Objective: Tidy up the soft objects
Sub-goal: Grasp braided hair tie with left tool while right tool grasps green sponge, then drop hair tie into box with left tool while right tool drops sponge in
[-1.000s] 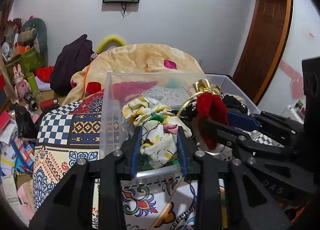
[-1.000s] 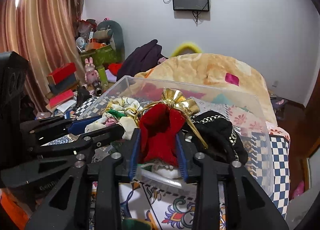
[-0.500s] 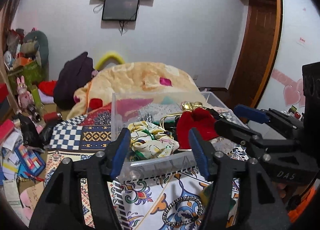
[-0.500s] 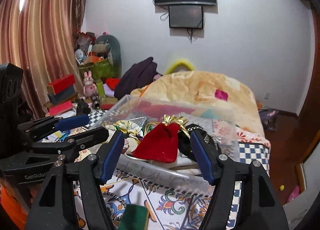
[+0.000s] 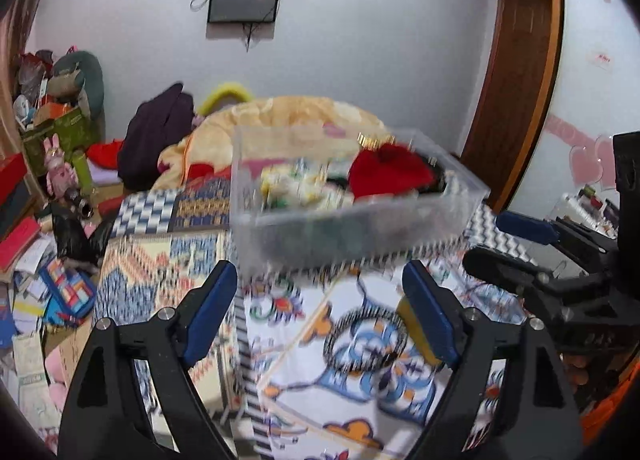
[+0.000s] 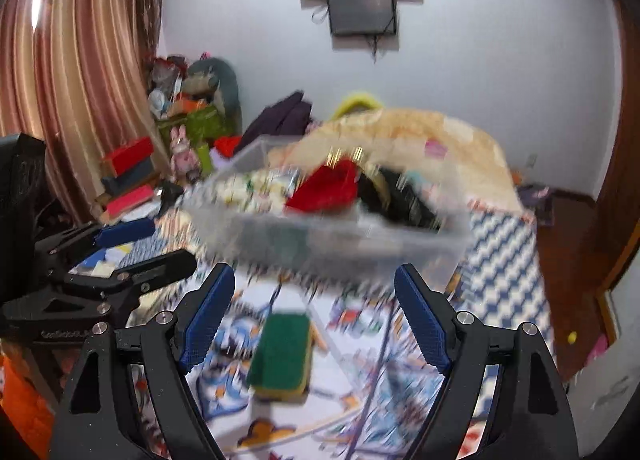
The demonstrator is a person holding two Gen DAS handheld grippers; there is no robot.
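Both tongs empty, left tongs [image 5: 320, 312] and right tongs [image 6: 310, 318] spread wide short of the clear bin [image 5: 360, 227] holding the red pouch [image 5: 390, 175]; next pick likely the green sponge [image 6: 282, 352] on the bedspread [image 5: 168, 272]: straddle it squarely, clench lightly.

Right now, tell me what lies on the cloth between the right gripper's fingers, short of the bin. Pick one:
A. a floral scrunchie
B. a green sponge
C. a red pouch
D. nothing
B: the right wrist view shows a green sponge with a yellow underside on the cloth between the open right gripper; the red pouch sits in the bin.
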